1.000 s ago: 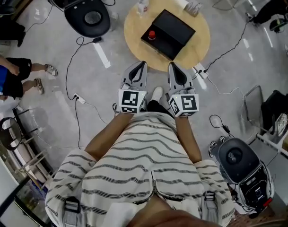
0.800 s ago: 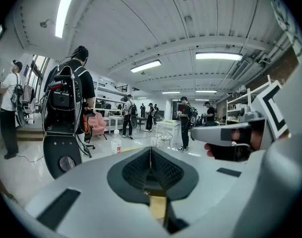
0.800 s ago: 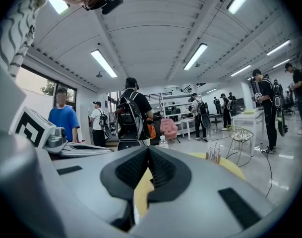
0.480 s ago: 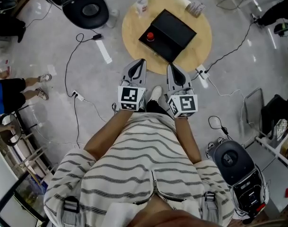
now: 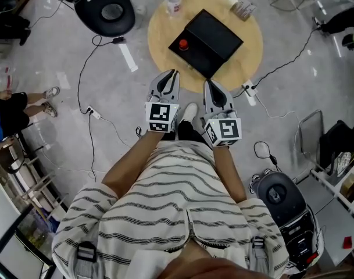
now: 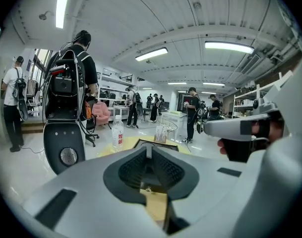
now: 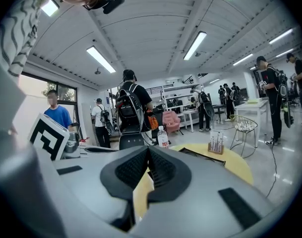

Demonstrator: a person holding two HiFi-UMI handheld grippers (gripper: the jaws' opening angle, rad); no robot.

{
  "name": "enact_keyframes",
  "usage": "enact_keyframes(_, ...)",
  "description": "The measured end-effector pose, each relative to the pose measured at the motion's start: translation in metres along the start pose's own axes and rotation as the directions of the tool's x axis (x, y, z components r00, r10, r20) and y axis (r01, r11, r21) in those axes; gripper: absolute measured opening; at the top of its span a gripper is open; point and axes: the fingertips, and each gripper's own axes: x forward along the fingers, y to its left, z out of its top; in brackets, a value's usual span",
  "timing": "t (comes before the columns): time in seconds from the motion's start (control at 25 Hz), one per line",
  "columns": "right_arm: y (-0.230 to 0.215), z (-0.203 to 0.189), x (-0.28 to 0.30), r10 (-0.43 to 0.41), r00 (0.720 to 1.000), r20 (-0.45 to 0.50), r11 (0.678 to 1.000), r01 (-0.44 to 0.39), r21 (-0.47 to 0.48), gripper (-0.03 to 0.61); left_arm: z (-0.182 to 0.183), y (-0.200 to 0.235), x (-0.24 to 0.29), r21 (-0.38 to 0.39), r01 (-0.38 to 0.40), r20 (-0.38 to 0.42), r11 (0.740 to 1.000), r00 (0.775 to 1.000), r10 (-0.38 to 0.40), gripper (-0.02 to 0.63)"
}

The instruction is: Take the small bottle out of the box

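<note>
Your 2 sets of jaws are pressed together with nothing between them. The left gripper (image 5: 172, 75) and right gripper (image 5: 209, 85) hang side by side near the front edge of the round table (image 5: 249, 51). The black box (image 5: 214, 36) sits on it. What looks like the small bottle (image 5: 183, 43), red-topped, is at the box's left corner. Nothing is done yet: you have to reach, open, grip and lift.

Round yellow wooden table (image 5: 246, 45) stood on glossy grey floor (image 5: 49, 57). Clear plastic water bottle with red label (image 5: 174, 2) and small upright card holder (image 5: 245, 9) sat near its rim. White power strip (image 5: 249, 93) and black cable (image 5: 79, 86) lay on the floor nearby.
</note>
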Motion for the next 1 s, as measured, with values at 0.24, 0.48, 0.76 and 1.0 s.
enact_keyframes(0.24, -0.005, -0.008, 0.003, 0.003, 1.0, -0.02, 1.0, -0.003, 0.013, 0.018, -0.013, 0.004, 0.019, -0.045, -0.002, -0.036, 0.999, 0.999, 0.001, 0.048)
enact_keyframes(0.48, -0.01, -0.014, 0.006, 0.005, 0.999, -0.038, 1.0, -0.004, 0.02, 0.018, -0.024, 0.009, 0.038, -0.054, -0.013, -0.06, 0.998, 0.998, 0.009, 0.087)
enact_keyframes(0.76, -0.008, -0.017, 0.01, 0.012, 0.999, -0.053, 1.0, -0.011, 0.02, 0.018, -0.031, 0.019, 0.058, -0.041, -0.025, -0.072, 0.999, 0.997, 0.022, 0.124)
enact_keyframes(1.0, -0.013, -0.021, 0.011, 0.008, 0.997, -0.071, 1.0, -0.006, 0.019, 0.018, -0.036, 0.024, 0.079, -0.04, -0.022, -0.077, 0.999, 0.997, 0.019, 0.149)
